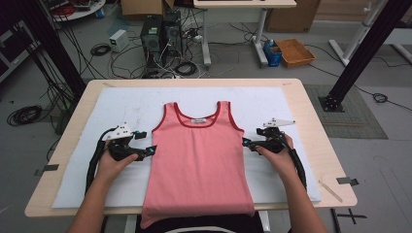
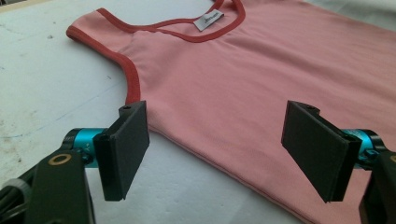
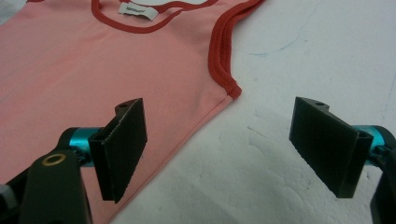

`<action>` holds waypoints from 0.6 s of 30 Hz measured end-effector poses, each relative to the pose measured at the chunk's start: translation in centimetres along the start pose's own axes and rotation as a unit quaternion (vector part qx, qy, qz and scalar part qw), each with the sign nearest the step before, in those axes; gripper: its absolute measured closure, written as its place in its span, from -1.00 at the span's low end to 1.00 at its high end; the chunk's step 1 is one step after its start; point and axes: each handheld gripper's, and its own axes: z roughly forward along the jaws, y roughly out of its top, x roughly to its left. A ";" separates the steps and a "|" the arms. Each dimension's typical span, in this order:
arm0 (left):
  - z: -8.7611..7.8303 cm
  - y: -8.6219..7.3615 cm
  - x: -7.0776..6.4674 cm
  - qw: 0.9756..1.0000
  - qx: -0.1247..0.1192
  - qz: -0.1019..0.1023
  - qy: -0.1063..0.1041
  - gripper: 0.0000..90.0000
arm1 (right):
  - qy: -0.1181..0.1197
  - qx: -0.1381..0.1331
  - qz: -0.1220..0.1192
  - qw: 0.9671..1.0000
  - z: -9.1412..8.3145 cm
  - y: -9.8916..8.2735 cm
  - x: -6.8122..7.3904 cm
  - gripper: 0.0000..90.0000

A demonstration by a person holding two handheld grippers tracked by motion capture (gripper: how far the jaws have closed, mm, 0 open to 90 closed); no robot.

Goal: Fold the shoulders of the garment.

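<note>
A pink tank top (image 1: 197, 160) with red trim lies flat and face up on the white mat, its neck toward the far side and its hem hanging over the near table edge. My left gripper (image 1: 151, 150) is open at the top's left side seam, just below the armhole; in the left gripper view the pink cloth (image 2: 261, 88) lies under and between the wide-apart jaws, untouched. My right gripper (image 1: 246, 142) is open at the right side seam; in the right gripper view the seam edge (image 3: 205, 121) runs between the jaws, with nothing gripped.
The white mat (image 1: 121, 104) covers most of the wooden table (image 1: 311, 126). A thin wooden stick (image 1: 330, 190) lies at the near right corner. Beyond the table, computers, cables and an orange tray (image 1: 295, 52) sit on the floor.
</note>
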 end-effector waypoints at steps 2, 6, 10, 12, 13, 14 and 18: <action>-0.1 0.0 0.0 1.000 0.002 0.002 0.003 -0.48 | 0.000 0.000 0.001 1.000 0.1 0.0 0.0 -0.56; -0.1 0.0 -0.1 1.000 0.002 0.005 0.003 -0.48 | 0.000 0.002 -0.003 1.000 0.0 -0.1 0.1 -0.56; -0.2 0.0 0.0 1.000 -0.005 0.006 0.003 -0.48 | -0.001 -0.003 -0.008 1.000 -0.4 0.3 0.5 -0.56; -0.2 0.0 0.1 1.000 -0.004 0.003 0.005 -0.48 | -0.001 -0.005 -0.009 1.000 -0.4 0.5 0.7 -0.56; -0.2 0.0 0.2 1.000 -0.003 0.001 0.004 -0.48 | -0.001 -0.004 -0.011 1.000 -0.4 0.7 0.8 -0.56; -0.2 -0.1 0.3 1.000 -0.004 -0.001 0.007 -0.48 | 0.000 -0.007 -0.012 1.000 -0.4 0.8 0.8 -0.56; -0.4 -0.1 0.4 1.000 -0.008 -0.003 0.009 -0.48 | 0.002 -0.009 -0.016 1.000 -0.5 1.7 1.0 -0.56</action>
